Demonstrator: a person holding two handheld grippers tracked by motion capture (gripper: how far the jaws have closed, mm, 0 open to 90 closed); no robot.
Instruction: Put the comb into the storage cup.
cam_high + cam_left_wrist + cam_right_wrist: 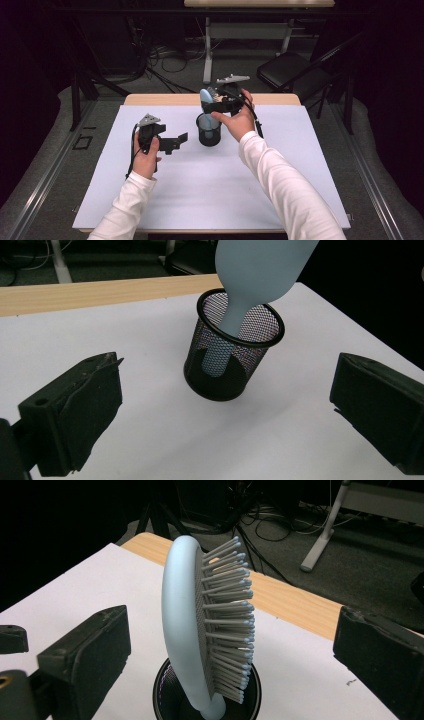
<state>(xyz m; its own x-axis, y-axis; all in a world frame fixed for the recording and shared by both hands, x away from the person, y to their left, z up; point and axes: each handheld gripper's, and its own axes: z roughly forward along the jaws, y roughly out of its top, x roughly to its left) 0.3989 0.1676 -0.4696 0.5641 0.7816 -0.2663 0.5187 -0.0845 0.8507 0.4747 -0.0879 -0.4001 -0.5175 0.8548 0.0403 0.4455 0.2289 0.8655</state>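
hairbrush [260, 270] head cut by top edge | cup [207, 700] base cut off below

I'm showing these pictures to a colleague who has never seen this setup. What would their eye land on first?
Most likely the pale blue hairbrush standing handle-down in the black mesh cup at the middle of the white table, its bristled head rising well above the rim. Next, the right gripper, open around the brush head without touching it, and the left gripper, open, beside the cup.
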